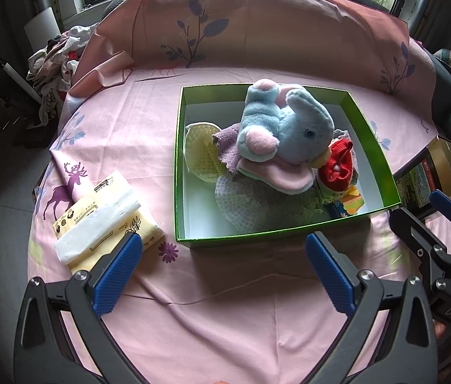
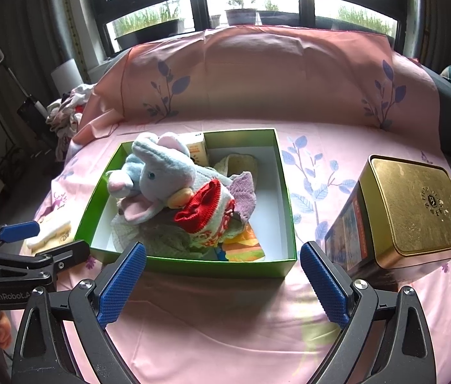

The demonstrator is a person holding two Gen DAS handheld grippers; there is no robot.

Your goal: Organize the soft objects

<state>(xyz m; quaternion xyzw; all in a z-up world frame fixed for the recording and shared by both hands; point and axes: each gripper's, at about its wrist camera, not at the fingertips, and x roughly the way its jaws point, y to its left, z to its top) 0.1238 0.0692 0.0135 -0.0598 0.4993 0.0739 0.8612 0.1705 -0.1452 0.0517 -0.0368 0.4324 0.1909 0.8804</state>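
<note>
A green box (image 1: 371, 128) (image 2: 284, 192) stands on the pink cloth-covered table. Inside it lies a blue and pink plush elephant (image 1: 286, 128) (image 2: 161, 172) on top of knitted cloths, with a red knitted sock (image 1: 337, 166) (image 2: 203, 208), a purple cloth (image 1: 225, 144) (image 2: 244, 192) and a yellow knit piece (image 1: 200, 150). My left gripper (image 1: 224, 262) is open and empty, just in front of the box. My right gripper (image 2: 224, 268) is open and empty, at the box's near wall. Each gripper shows in the other's view, the right one (image 1: 430, 220) and the left one (image 2: 33, 240).
A yellow tissue pack (image 1: 104, 224) lies left of the box. A gold tin (image 2: 414, 211) (image 1: 443, 166) stands right of it. A pile of clothes (image 1: 56, 60) sits at the far left. A pink backrest cloth (image 2: 257, 73) rises behind the table.
</note>
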